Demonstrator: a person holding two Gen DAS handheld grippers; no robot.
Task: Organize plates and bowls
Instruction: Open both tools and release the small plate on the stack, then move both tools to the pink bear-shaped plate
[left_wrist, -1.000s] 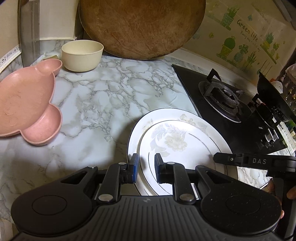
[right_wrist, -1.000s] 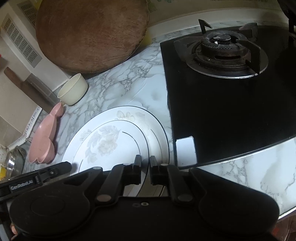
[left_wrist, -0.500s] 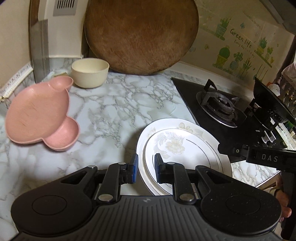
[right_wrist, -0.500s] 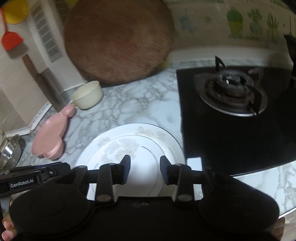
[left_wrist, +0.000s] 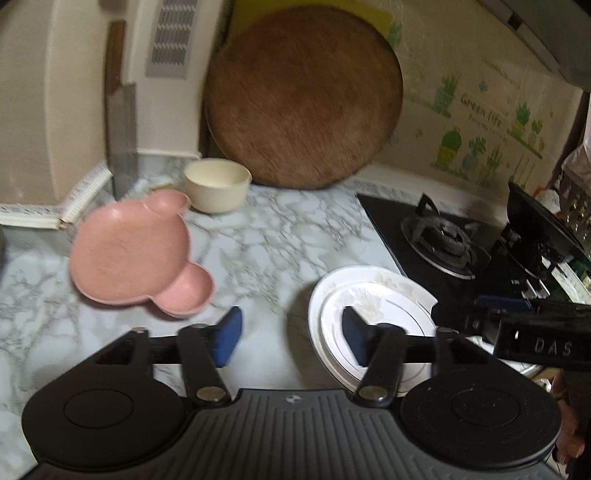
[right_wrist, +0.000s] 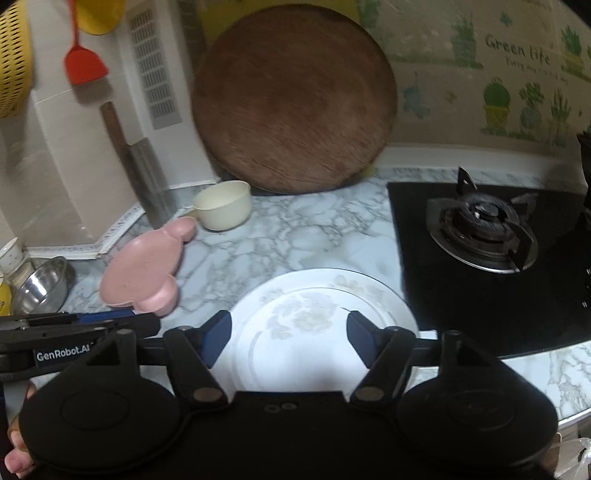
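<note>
Two white floral plates (left_wrist: 373, 306) (right_wrist: 314, 317) lie stacked on the marble counter beside the stove. A pink bear-shaped dish (left_wrist: 133, 254) (right_wrist: 142, 266) rests further left, with a cream bowl (left_wrist: 216, 184) (right_wrist: 223, 205) behind it. My left gripper (left_wrist: 291, 339) hovers above the counter at the stack's left edge, jaws opening, nothing between them. My right gripper (right_wrist: 288, 338) hangs over the plates, jaws opening too, holding nothing.
A round wooden board (left_wrist: 303, 103) leans on the back wall. A black gas stove (right_wrist: 491, 236) fills the right side. A cleaver (right_wrist: 144, 177) stands in the left corner, and a steel bowl (right_wrist: 40, 284) sits at the far left.
Both grippers have risen and drawn back from the stacked plates, and both jaws have spread from nearly shut to wide. The plates stay on the counter.
</note>
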